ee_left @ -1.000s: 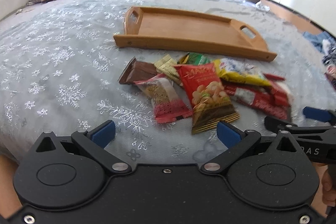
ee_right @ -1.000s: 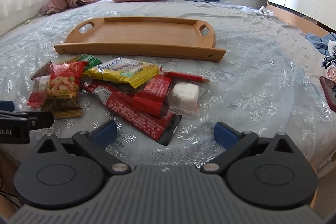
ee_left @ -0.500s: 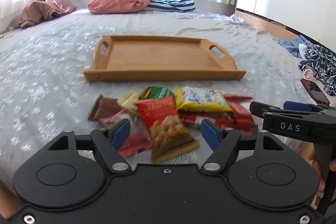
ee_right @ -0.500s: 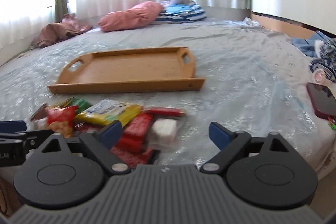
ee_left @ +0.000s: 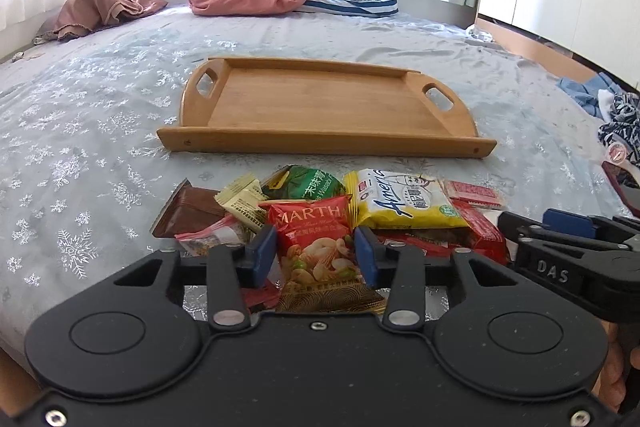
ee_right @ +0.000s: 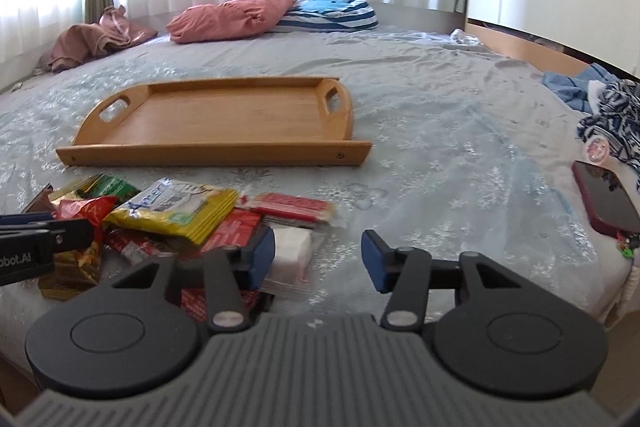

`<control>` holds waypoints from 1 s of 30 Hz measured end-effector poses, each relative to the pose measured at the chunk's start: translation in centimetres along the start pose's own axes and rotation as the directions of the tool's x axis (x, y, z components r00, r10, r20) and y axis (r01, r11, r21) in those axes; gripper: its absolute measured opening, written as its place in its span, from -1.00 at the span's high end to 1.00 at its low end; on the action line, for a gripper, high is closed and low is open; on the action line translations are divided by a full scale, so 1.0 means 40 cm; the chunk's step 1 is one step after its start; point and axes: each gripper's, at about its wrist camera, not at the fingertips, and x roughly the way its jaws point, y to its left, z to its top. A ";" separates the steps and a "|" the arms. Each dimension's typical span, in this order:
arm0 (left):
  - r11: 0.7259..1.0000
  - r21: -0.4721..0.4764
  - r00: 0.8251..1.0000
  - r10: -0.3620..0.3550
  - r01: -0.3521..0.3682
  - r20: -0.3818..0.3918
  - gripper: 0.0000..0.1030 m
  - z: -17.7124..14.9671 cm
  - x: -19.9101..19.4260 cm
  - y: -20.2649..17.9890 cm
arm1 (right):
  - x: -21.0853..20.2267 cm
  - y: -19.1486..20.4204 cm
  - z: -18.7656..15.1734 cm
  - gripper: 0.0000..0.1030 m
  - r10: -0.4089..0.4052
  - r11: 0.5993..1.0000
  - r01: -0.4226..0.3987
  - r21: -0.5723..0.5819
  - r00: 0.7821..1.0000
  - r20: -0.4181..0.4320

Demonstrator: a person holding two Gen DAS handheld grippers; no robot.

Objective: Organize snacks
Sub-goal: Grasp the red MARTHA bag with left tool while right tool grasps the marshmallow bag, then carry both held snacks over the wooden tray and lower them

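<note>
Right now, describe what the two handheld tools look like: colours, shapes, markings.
Left tool: matte black body, two round raised discs, angular black linkage arms with silver pivot pins, blue rectangular pads; side lettering ending "obot.AI" shows in the right view. Right tool: same black linkages and blue pads, but a ribbed grey housing; white "DAS" lettering on its side shows in the left view.

Red nut packet (ee_left: 316,243), yellow packet (ee_left: 400,201), tan wooden tray (ee_left: 324,107), snowflake-patterned pale blue bedspread (ee_left: 100,131)
</note>
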 end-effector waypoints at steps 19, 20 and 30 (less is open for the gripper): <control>0.997 -0.014 0.997 -0.078 0.078 -0.013 0.22 0.008 -0.001 -0.012 | 0.046 0.027 -0.009 0.24 0.084 0.996 -0.083 0.023 0.995 -0.054; 0.997 -0.013 0.997 -0.081 0.081 -0.008 0.22 0.012 -0.007 -0.012 | 0.043 0.024 -0.007 0.25 0.089 0.996 -0.088 0.026 0.995 -0.052; 0.994 -0.036 0.995 -0.099 0.100 0.010 0.22 0.073 -0.022 0.010 | -0.001 0.008 0.022 0.31 0.097 0.995 -0.097 0.022 0.995 -0.008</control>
